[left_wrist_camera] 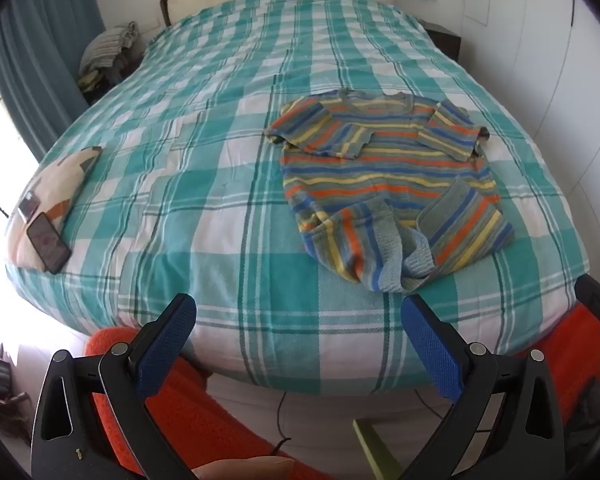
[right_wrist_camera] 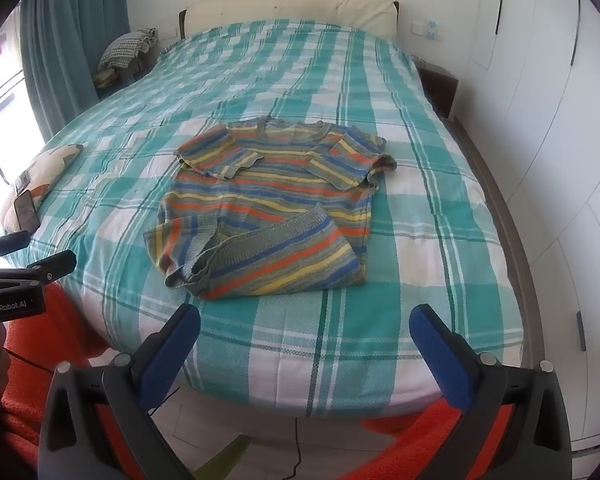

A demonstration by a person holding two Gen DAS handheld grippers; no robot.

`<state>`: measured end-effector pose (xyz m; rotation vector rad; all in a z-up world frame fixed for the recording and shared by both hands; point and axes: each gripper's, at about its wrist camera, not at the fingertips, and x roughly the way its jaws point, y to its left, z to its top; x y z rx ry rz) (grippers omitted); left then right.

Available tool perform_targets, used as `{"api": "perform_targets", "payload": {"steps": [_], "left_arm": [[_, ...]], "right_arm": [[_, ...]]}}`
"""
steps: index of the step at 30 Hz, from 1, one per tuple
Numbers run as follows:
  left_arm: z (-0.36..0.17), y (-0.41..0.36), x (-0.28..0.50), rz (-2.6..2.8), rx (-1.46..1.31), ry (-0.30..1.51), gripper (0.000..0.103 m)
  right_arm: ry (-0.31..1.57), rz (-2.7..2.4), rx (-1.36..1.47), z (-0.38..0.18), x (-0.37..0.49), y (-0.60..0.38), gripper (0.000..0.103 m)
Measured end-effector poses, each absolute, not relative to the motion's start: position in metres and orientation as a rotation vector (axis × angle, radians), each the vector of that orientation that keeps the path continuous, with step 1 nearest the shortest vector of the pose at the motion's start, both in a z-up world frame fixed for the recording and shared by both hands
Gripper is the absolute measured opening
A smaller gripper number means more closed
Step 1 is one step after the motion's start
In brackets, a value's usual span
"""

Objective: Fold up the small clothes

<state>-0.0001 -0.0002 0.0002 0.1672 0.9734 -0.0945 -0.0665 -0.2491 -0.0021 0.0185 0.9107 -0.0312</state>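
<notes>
Left gripper: jaws fully apart, empty.
Right gripper: jaws fully apart, empty.
Striped sweater: lying on checked bedspread, sleeves folded inward.

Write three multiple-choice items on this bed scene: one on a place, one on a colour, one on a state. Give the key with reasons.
1. Where does the phone lie?
A. on the cushion at the bed's edge
B. on the shirt
C. on the floor

2. The bedspread is checked in white and:
A. red
B. teal
C. black

3. The striped shirt's sleeves are:
A. spread wide
B. folded in over the body
C. rolled into balls

Key: 1 A, it rests on the patterned cushion. 2 B, teal squares cross white. 3 B, both sleeves lie across the chest.
</notes>
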Motion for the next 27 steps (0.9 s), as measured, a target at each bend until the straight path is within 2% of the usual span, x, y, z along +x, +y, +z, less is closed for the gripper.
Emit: {"api": "perform_targets", "payload": {"steps": [21, 27], "left_arm": [[-0.008, 0.005, -0.006, -0.087, 0.189, 0.970, 0.103], [-0.018, 0.004, -0.001, -0.087, 0.193, 1.025, 0.103]], "right_arm": [[0.926, -0.067, -0.018, -0.009, -0.066, -0.240, 0.103], [0.934, -0.098, -0.037, -0.011, -0.067, -0.244, 0.103]]}}
